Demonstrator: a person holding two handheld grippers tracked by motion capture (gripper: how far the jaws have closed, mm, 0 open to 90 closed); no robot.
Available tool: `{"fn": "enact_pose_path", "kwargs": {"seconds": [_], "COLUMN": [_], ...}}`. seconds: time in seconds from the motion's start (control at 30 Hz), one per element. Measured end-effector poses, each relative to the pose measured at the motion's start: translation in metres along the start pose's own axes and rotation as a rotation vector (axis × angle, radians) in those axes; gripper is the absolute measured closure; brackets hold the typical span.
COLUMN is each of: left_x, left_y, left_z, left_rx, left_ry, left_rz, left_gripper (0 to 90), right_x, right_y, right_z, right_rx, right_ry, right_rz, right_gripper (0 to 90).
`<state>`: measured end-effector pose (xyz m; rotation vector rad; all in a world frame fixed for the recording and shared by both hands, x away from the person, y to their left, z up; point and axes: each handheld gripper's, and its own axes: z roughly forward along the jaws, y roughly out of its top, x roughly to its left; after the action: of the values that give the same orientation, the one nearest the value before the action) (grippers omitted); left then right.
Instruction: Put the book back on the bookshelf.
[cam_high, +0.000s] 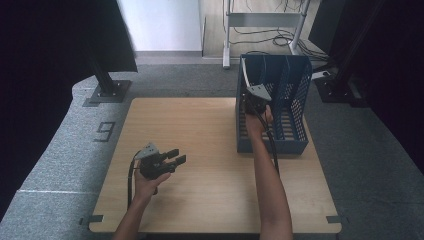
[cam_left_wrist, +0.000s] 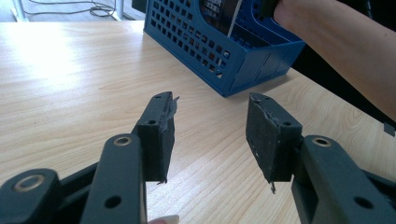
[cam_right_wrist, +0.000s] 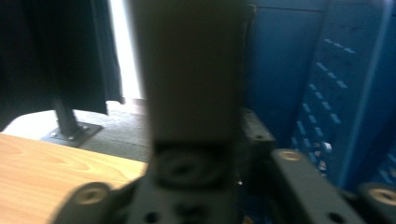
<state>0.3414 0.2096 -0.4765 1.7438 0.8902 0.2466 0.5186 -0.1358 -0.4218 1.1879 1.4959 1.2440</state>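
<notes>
— Left gripper (cam_left_wrist: 211, 121), near us: how are its jaws?
— Wide open, empty, over the bench (cam_high: 200, 130), far from the blue rack (cam_high: 272, 146).
— Right gripper (cam_high: 249, 97)?
— Right at the thin board (cam_right_wrist: 191, 70), standing tall in the rack's left slot. Jaws squeezing? Can't tell.

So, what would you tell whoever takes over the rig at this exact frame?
Left hand-held gripper: jaws open, nothing between them, low over the bare table.
Right hand-held gripper: at the left slot of the blue file rack, with a flat book-like item standing close against it; whether the pads grip it cannot be told.
Done: item is at the rack.
Left: confirm it sits in the slot, then pull the right hand back.
</notes>
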Motion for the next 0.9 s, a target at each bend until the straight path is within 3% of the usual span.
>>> {"fn": "enact_pose_path", "kwargs": {"seconds": [0.1, 0.2, 0.43, 0.7, 0.83, 0.9], "left_x": [0.000, -0.001, -0.001, -0.002, -0.002, -0.002], "left_y": [0.000, 0.000, 0.000, 0.000, -0.001, -0.001], "left_z": [-0.001, -0.001, 0.001, 0.002, 0.002, 0.002], "left_rx": [0.000, 0.000, 0.008, 0.011, 0.011, 0.012], "left_ry": [0.001, 0.001, 0.000, 0.000, 0.002, 0.004], "left_rz": [-0.001, 0.000, 0.003, 0.006, 0.004, 0.004], "left_gripper": [51.8, 51.8, 51.7, 51.7, 51.7, 51.7], "right_x": [0.001, 0.001, -0.004, -0.008, -0.009, -0.008], "right_y": [-0.002, -0.006, -0.009, -0.009, -0.009, -0.009], "right_z": [-0.002, -0.004, -0.010, -0.020, -0.027, -0.031], "right_rx": [-0.004, 0.020, 0.047, 0.012, 0.024, 0.023], "right_ry": [0.027, 0.050, 0.087, 0.090, 0.128, 0.138], "right_rz": [0.003, -0.026, -0.041, -0.029, 0.008, 0.002], "right_gripper": [60.8, 55.3, 50.3, 47.6, 45.2, 44.9]}}
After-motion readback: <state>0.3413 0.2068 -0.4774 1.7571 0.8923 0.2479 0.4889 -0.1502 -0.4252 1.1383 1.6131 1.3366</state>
